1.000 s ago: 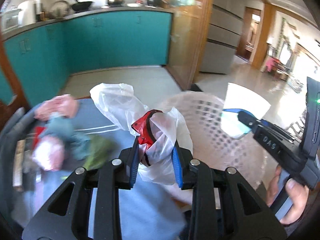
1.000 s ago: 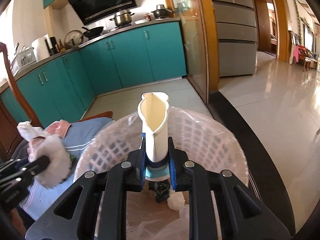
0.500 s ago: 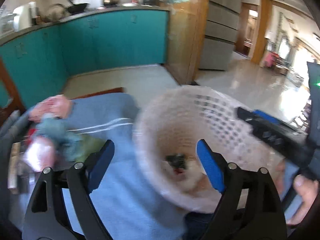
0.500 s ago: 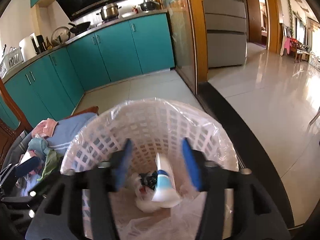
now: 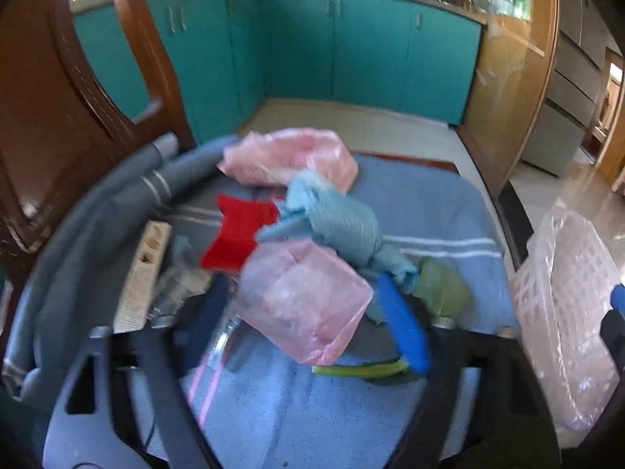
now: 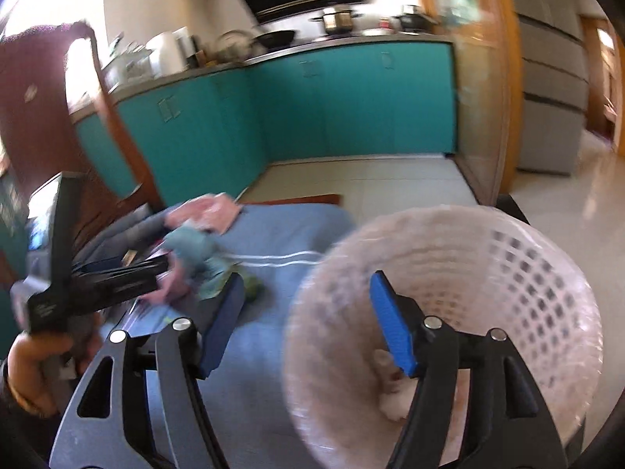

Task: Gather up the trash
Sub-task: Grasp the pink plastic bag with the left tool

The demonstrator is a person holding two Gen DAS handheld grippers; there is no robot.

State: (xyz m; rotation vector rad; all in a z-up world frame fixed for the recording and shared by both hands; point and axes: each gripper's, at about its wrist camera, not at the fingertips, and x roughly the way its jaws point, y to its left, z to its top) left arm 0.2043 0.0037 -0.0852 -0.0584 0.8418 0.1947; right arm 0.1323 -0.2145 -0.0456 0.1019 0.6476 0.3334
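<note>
- Currently, the left tongs (image 5: 312, 324) are spread wide and empty over a crumpled pink plastic bag (image 5: 304, 305) lying among litter on the blue towel-covered surface (image 5: 425, 211).
- Beside it, a light-blue crumpled cloth (image 5: 343, 226) and a red scrap (image 5: 238, 230) are seen.
- The right tongs (image 6: 308, 324) are held open, empty, beside the white lattice plastic basket (image 6: 539, 273), where white trash (image 6: 394, 398) is seen inside.

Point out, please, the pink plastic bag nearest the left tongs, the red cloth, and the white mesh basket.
pink plastic bag (image 5: 304, 305), left wrist view, crumpled front face
red cloth (image 5: 238, 234), left wrist view, centre
white mesh basket (image 6: 519, 269), right wrist view, inner wall
</note>
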